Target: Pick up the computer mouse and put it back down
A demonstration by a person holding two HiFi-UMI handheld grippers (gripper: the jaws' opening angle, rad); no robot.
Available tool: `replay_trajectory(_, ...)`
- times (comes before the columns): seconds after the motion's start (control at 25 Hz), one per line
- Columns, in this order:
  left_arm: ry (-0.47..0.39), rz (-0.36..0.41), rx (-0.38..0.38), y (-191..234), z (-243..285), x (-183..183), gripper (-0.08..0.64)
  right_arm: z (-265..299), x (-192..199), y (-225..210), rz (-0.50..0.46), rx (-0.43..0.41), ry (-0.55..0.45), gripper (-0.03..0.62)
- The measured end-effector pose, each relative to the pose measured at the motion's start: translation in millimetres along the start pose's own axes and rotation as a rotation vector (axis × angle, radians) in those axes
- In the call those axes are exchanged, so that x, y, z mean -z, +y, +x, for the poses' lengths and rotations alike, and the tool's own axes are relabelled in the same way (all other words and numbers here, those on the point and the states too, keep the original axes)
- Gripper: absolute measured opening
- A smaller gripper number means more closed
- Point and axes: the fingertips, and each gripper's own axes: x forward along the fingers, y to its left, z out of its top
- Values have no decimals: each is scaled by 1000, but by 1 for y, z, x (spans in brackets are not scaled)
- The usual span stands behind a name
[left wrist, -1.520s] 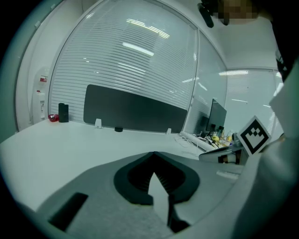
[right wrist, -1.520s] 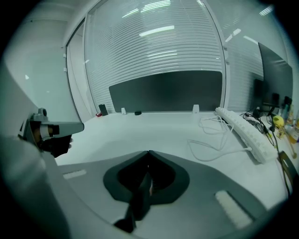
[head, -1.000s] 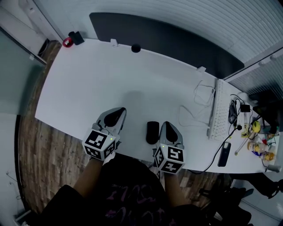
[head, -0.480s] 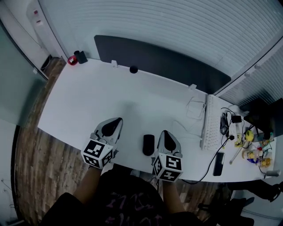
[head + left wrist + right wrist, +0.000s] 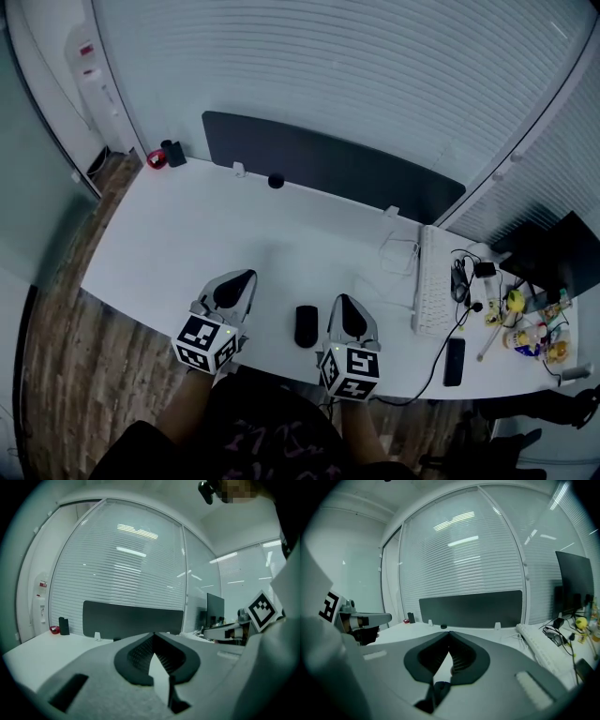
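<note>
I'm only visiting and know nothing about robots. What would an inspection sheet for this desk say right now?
Surface: white desk, its left half mostly bare.
Job's things: black computer mouse lies near the desk's front edge between the two grippers, held by neither.
Clutter: white keyboard, dark flat handset and small yellow items at the right end; red item at the far left corner.
Grippers: left gripper and right gripper are both shut, with nothing between the jaws.
Cables: white cable loops beside the keyboard; a black cable runs off the front edge.
Surroundings: dark divider panel, blinds, wooden floor.
</note>
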Motion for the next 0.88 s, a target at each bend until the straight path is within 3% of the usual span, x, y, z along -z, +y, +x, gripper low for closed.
replay_trajectory(0.88,-105,61,-28,-29,-52,-28,-3,-59,-19,16,-51,-49,-107,9)
